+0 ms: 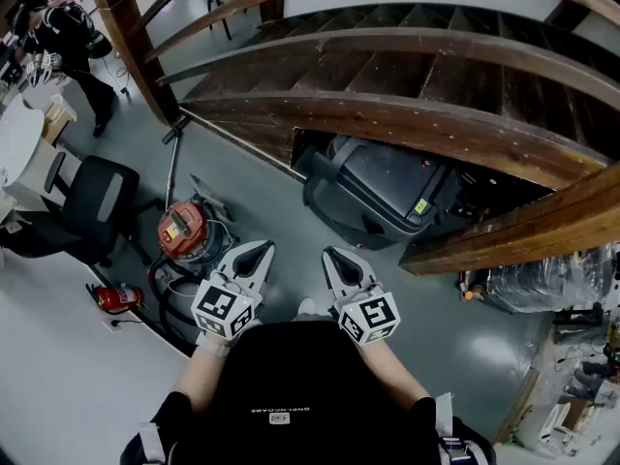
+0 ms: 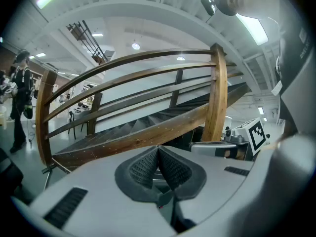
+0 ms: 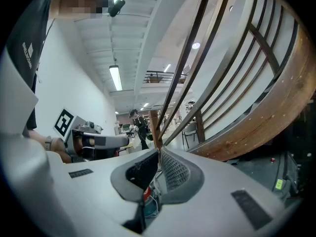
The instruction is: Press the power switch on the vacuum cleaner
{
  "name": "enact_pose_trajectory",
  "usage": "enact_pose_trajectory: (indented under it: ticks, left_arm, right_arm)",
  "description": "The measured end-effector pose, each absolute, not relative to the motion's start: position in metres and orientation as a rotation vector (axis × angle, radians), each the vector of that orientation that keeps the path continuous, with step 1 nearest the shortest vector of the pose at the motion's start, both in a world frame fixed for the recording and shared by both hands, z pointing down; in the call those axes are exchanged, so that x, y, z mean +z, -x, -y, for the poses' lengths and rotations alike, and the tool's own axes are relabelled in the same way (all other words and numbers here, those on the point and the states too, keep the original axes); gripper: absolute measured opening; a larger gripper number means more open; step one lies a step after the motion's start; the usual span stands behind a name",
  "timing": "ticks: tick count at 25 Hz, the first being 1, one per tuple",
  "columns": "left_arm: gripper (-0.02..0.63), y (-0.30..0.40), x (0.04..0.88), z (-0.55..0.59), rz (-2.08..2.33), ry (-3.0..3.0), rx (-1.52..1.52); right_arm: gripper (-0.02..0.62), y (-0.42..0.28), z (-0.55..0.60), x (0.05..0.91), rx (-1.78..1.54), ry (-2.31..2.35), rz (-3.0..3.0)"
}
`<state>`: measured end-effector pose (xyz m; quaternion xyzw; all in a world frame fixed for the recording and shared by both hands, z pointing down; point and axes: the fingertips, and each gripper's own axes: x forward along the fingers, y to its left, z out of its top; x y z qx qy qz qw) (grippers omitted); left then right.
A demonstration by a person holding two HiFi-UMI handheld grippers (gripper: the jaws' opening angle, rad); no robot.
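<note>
The vacuum cleaner (image 1: 184,231) is a red drum with a grey lid and a black hose, standing on the grey floor to the left of my left gripper. Its thin wand (image 1: 173,168) leans up toward the stairs. No switch can be made out from here. My left gripper (image 1: 260,251) is held in the air, to the right of the drum in the head view, with its jaws closed together and nothing in them. My right gripper (image 1: 335,256) hovers beside it, also shut and empty. A red patch, perhaps the vacuum cleaner (image 3: 146,193), shows through the gap under the right gripper's pads.
A curved wooden staircase (image 1: 407,114) spans the far side, with a black wheeled bin (image 1: 387,187) under it. A black office chair (image 1: 97,201) and a red fire extinguisher (image 1: 116,298) sit at the left. A person (image 1: 68,37) stands far left.
</note>
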<state>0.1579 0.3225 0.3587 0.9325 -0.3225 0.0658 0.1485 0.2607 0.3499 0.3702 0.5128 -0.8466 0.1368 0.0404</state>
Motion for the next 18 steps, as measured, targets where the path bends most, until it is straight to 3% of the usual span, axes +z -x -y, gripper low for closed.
enact_pose_trajectory:
  ticks: [18]
  left_arm:
    - [0.015,-0.211,0.374,-0.313,1.022,-2.641,0.239]
  right_arm:
    - [0.038,-0.318,-0.333,0.38,0.443,-1.473,2.672]
